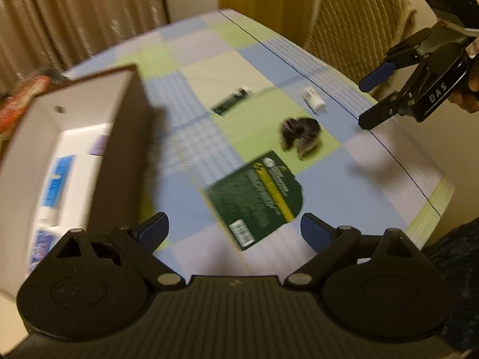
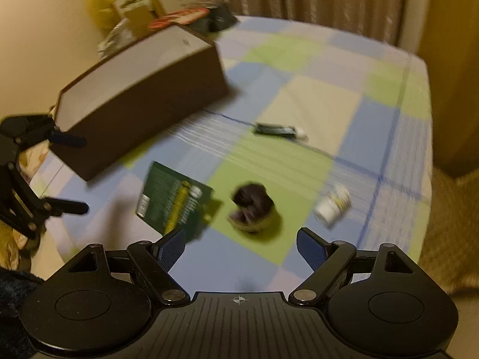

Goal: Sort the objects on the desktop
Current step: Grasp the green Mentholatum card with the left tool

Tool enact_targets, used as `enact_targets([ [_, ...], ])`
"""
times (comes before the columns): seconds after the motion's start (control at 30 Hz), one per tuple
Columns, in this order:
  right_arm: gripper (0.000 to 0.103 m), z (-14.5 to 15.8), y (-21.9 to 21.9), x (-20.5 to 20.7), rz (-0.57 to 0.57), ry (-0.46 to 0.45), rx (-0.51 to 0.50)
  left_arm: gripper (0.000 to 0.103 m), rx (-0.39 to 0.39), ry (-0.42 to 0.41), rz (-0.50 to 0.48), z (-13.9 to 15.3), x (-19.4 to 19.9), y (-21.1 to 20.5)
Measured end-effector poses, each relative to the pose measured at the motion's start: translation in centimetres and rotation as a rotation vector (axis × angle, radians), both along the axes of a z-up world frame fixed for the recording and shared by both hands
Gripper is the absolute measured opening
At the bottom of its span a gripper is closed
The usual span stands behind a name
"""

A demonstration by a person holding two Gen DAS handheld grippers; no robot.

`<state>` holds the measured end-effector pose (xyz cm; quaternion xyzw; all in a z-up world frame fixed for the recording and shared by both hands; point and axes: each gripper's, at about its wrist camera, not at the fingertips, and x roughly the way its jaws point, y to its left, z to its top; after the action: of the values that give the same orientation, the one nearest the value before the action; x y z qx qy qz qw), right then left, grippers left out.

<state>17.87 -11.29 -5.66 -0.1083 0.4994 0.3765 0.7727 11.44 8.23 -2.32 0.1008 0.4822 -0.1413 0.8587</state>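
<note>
A table covered by a checked cloth (image 1: 209,68) in pale blue, green, lilac and cream fills both wrist views, which are blurred. On its left part stands a large open box (image 1: 119,137), brown outside and white inside; in the left wrist view its floor holds flat items, one white with a blue label (image 1: 58,184), though the blur hides what they are. A wicker chair (image 1: 356,15) stands beyond the far edge of the table, and curtains hang behind.

The left gripper (image 1: 235,230) hangs low over the near part of the cloth, just beside the box's brown wall, its blue-padded fingers spread wide with nothing between them. The right gripper (image 2: 241,249) is likewise splayed and empty, held above the cloth; from the left wrist view it shows at the right edge of the table, gripped by a hand (image 1: 467,89).

Loose on the cloth, well apart from one another, lie four things. A flat dark green packet (image 1: 257,197) with a yellow stripe and a barcode lies nearest the left gripper. Beyond it sits a small dark round object (image 1: 301,136), too blurred to name. To its right a small white bottle (image 2: 332,205) lies on its side. Farthest off, near the middle of the table, lies a thin dark green stick-shaped item (image 2: 277,130) with a white end.
</note>
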Motion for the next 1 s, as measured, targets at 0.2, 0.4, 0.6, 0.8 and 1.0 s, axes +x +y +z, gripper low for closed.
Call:
enact_targets([
  [0.2, 0.084, -2.8, -2.9, 0.9, -0.130, 0.109, 0.030, 0.092, -0.035, 0.083, -0.004, -4.2, 2.9, -0.8],
  [0.4, 0.084, -4.9, -5.0, 1.7, -0.242, 0.181, 0.044, 0.092, -0.041, 0.126, 0.022, -6.8, 5.5, -0.1],
  [0.6, 0.084, -5.8, -6.0, 2.0, -0.308, 0.223, 0.082, 0.086, -0.144, 0.157, 0.105, -8.7, 6.8, 1.6],
  [0.8, 0.084, -6.4, -5.9, 2.3, -0.349, 0.242, 0.098, 0.043, -0.262, 0.133, 0.087, -8.9, 6.7, 2.1],
  [1.0, 0.084, -6.1, -5.4, 2.2, -0.348, 0.221, 0.103, 0.014, -0.279, 0.026, -0.029, -6.3, 5.5, 1.3],
])
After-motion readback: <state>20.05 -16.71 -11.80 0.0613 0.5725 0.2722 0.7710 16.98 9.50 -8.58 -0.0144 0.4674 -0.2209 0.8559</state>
